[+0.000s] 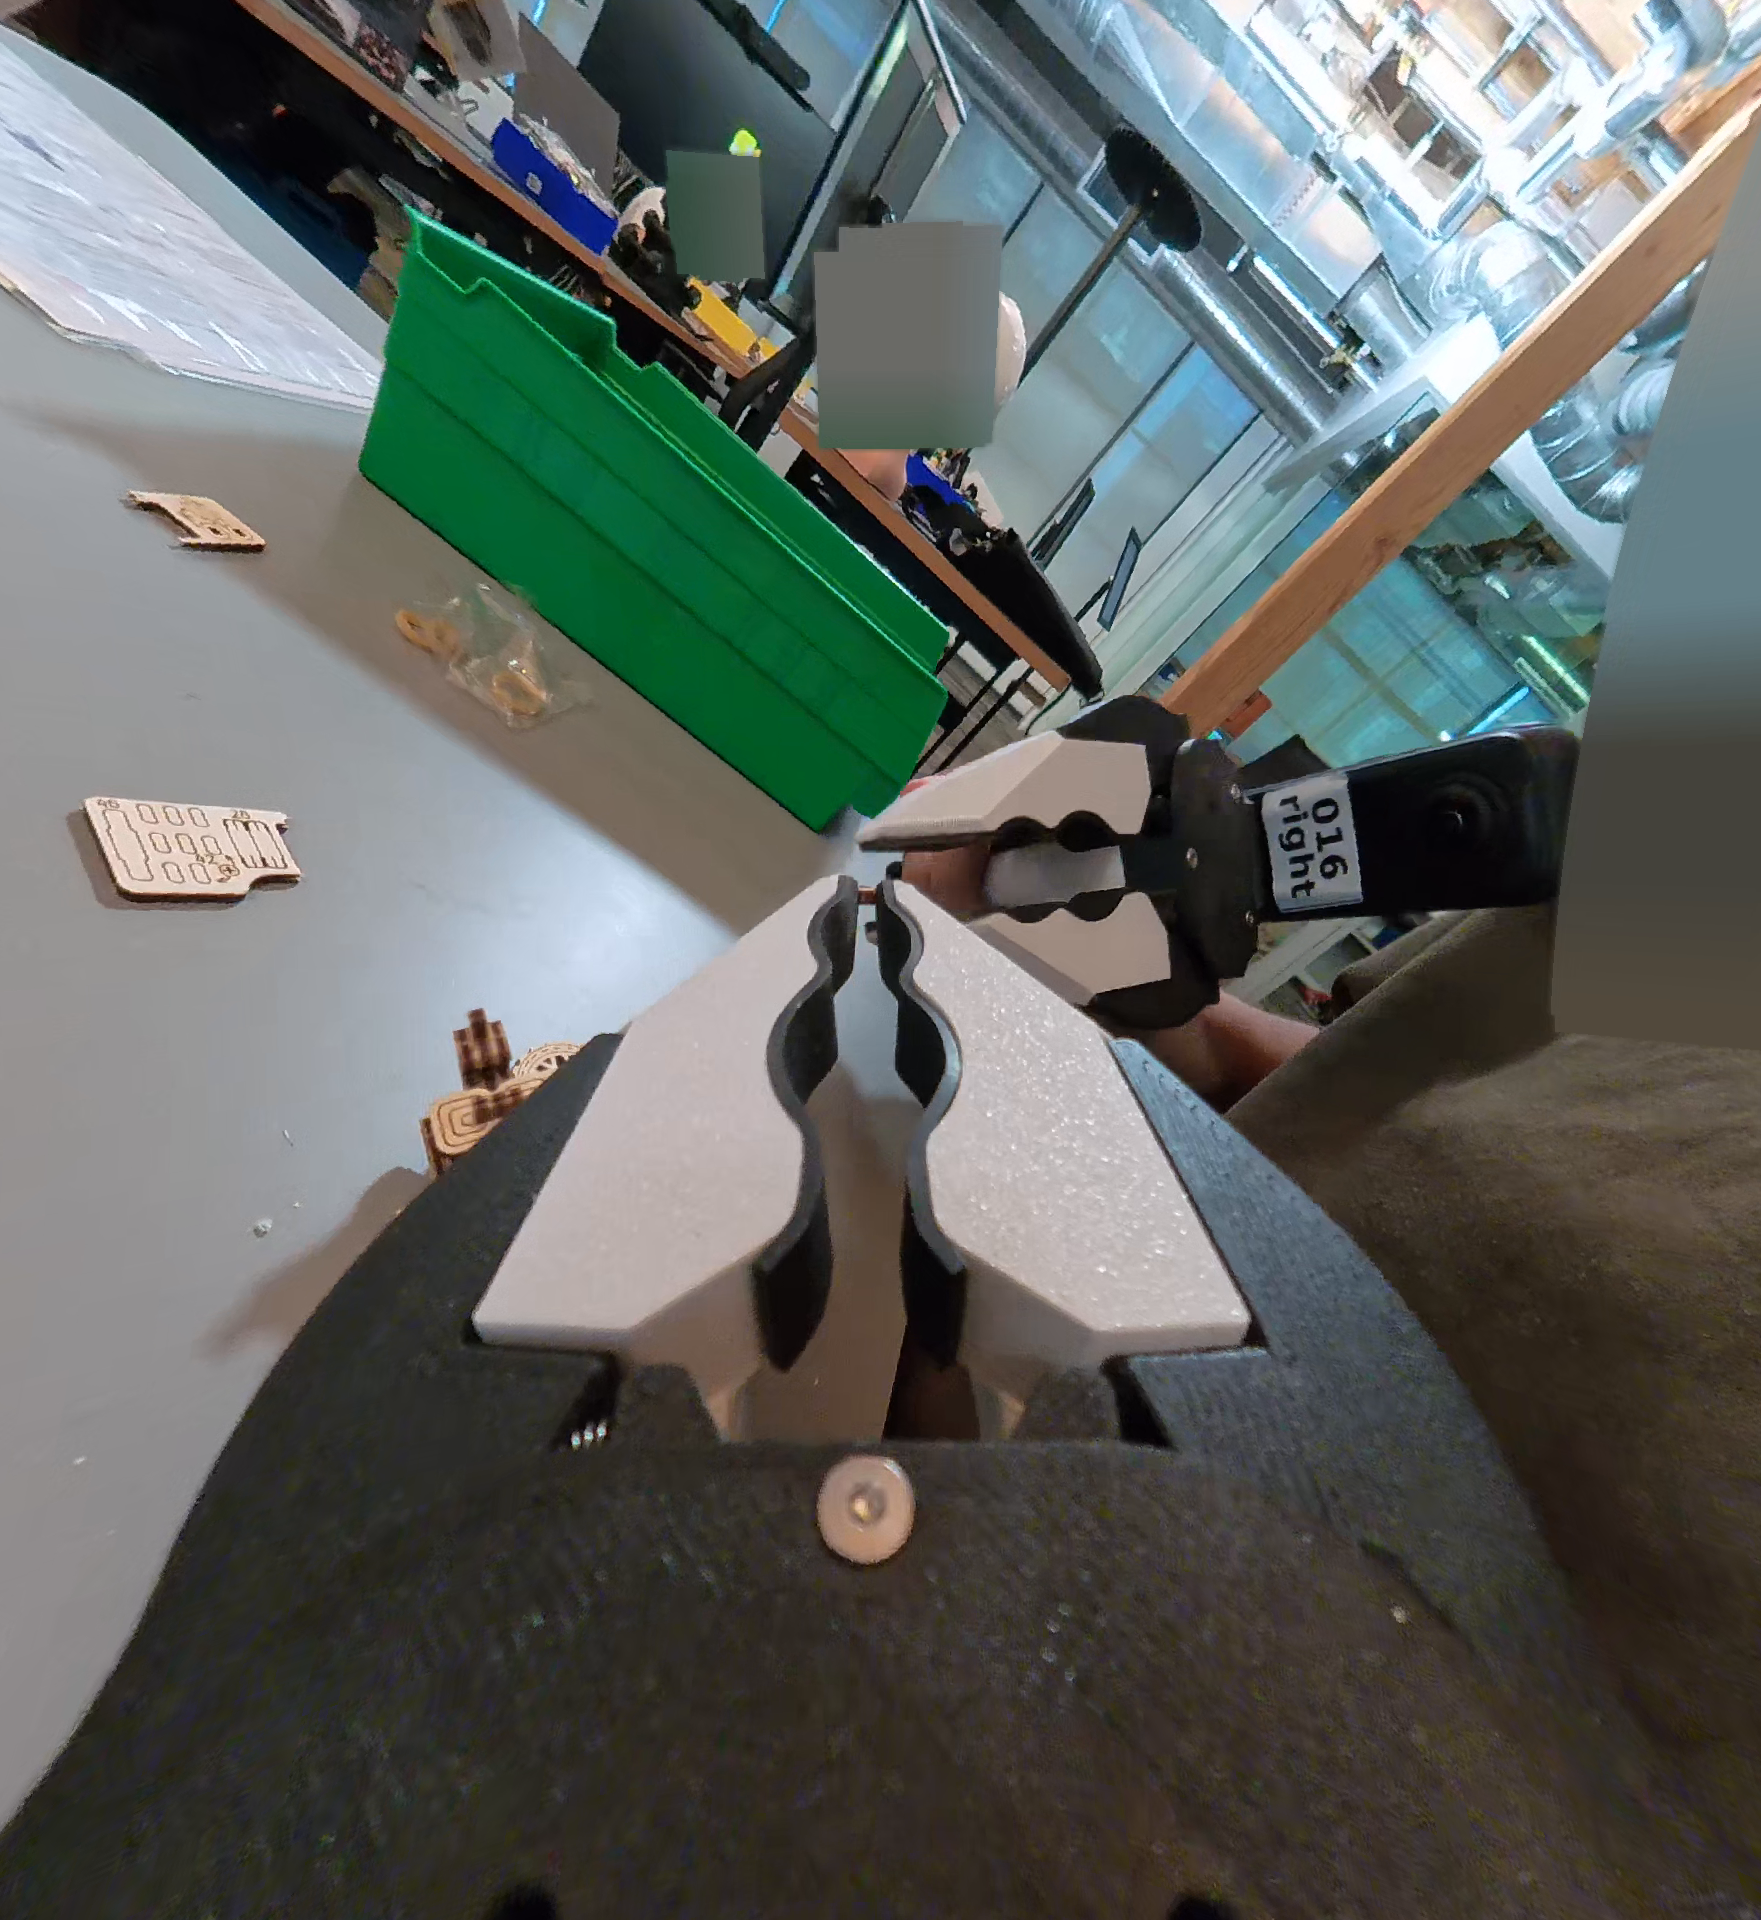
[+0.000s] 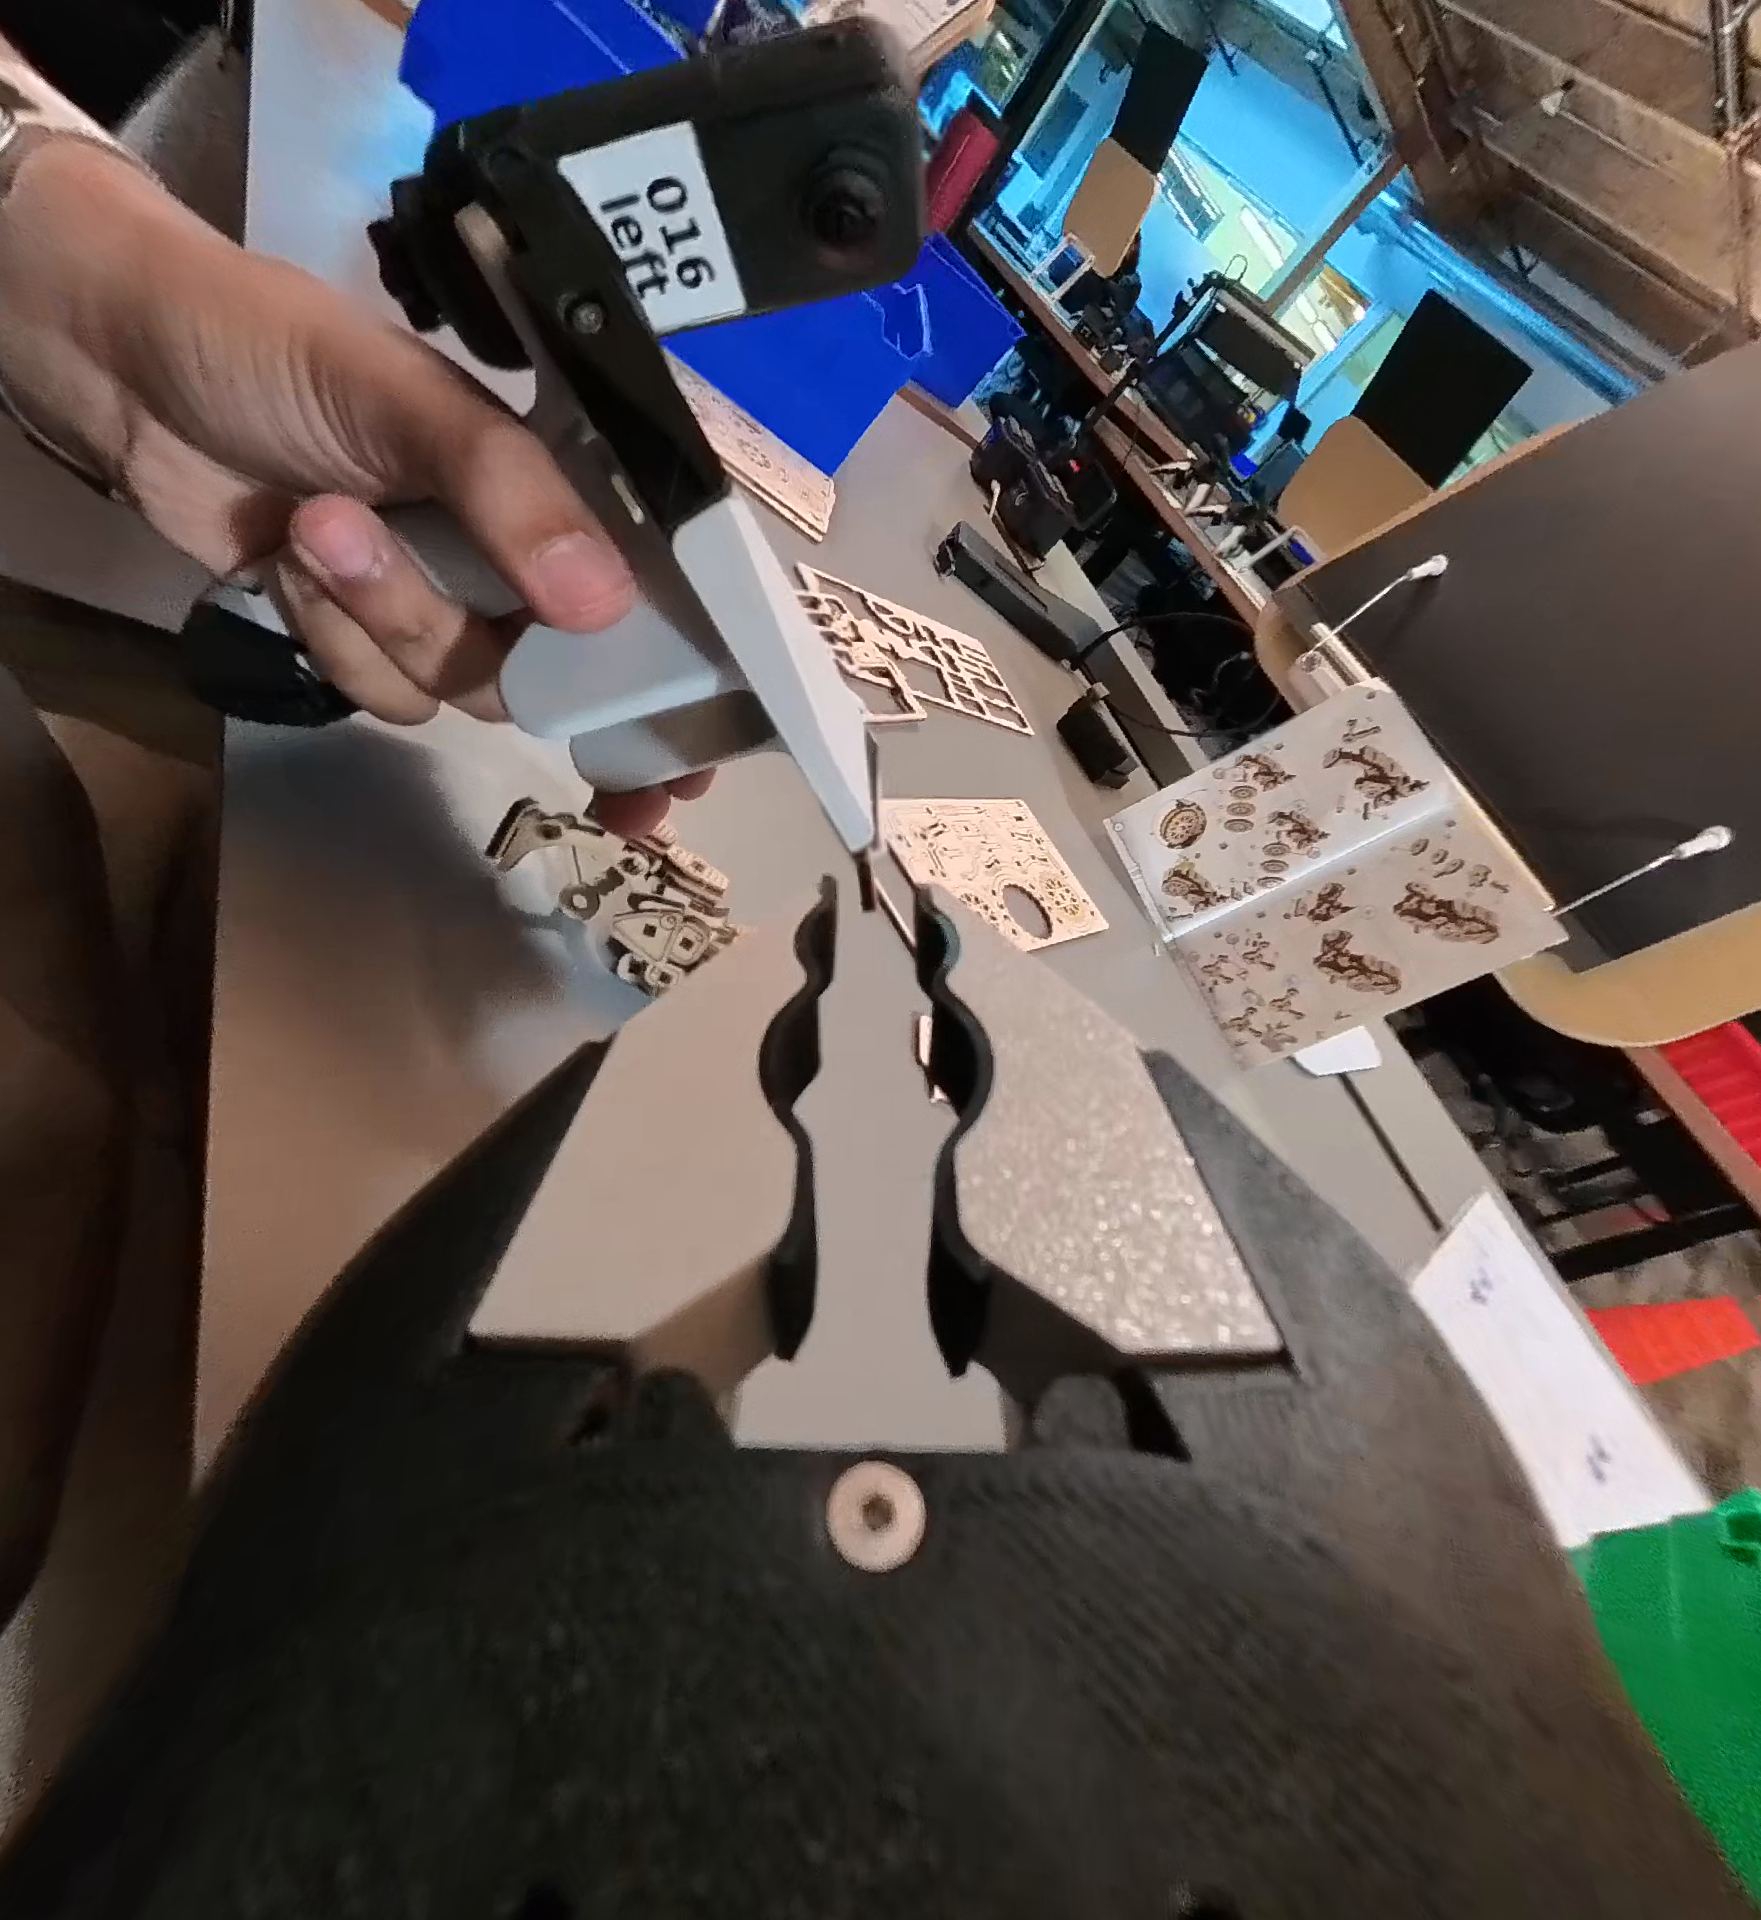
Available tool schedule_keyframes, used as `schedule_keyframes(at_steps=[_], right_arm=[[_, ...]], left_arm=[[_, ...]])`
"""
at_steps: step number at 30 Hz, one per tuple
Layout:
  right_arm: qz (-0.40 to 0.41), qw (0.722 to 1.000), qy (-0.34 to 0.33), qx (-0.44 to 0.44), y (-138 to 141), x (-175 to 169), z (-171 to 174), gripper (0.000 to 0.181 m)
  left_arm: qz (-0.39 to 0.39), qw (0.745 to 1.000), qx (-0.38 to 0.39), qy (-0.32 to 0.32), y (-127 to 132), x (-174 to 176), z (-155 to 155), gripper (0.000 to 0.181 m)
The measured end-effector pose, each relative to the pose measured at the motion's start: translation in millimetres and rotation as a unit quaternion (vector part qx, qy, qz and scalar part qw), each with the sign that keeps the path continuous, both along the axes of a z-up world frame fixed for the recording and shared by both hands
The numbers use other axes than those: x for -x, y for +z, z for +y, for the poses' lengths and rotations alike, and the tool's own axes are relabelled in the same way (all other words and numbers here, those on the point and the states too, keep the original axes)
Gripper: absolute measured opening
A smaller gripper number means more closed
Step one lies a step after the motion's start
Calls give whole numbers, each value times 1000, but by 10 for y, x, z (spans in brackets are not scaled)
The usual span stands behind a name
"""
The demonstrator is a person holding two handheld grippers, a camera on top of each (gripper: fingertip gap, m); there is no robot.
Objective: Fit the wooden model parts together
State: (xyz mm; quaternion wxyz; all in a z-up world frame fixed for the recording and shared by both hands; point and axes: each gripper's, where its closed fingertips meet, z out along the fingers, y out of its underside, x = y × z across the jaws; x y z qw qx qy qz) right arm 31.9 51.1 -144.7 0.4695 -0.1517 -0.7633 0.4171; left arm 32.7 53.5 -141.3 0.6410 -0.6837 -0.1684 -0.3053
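Observation:
My left gripper (image 1: pixel 861 902) is nearly closed, with a small dark wooden pin (image 1: pixel 868 896) pinched at its tips. In the right wrist view the left gripper (image 2: pixel 860 831) points down, held by a hand (image 2: pixel 263 416). The pin (image 2: pixel 868 885) sticks out between the tips of my right gripper (image 2: pixel 876 902). The right jaws stand apart around it without closing. The right gripper (image 1: pixel 943 857) also shows in the left wrist view, just beyond the left tips. A partly built wooden model (image 2: pixel 637 904) lies on the grey table (image 2: pixel 388 831), and also shows in the left wrist view (image 1: pixel 481 1081).
A green bin (image 1: pixel 647 540) stands at the back, with a bag of wooden rings (image 1: pixel 497 655) and two cut sheets (image 1: pixel 190 852) (image 1: pixel 201 520) beside it. More part sheets (image 2: pixel 1001 868) (image 2: pixel 907 655), an instruction page (image 2: pixel 1333 883) and blue bins (image 2: pixel 803 384) lie further off. The grippers are tip to tip, or close to it.

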Motion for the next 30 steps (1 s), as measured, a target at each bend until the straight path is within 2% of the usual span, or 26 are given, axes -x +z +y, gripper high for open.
schedule_keyframes(at_steps=[1, 5, 14, 17, 22, 26, 30], right_arm=[[-4, 1000, 0, 10, 7, 5, 14, 13], [-15, 999, 8, 43, 35, -1, 33, 13], [-49, 984, 74, 151, 171, -109, -31, 9], [-113, 952, 116, 258, 260, -150, -39, 10], [-202, 880, 161, 399, 368, -158, 40, 8], [-239, 847, 195, 433, 388, -214, -31, 8], [-256, 835, 212, 439, 387, -251, -96, 4]], left_arm=[[-8, 1000, -3, 0, 8, 10, -4, 1], [-42, 999, -18, -13, 39, 5, -13, 1], [-135, 987, -59, -65, 150, -62, -40, 0], [-110, 988, -81, -72, 226, -86, -74, 0], [-26, 991, -108, -76, 328, -152, -134, 0], [7, 989, -121, -83, 376, -212, -162, 0], [16, 988, -126, -91, 393, -266, -168, 0]])
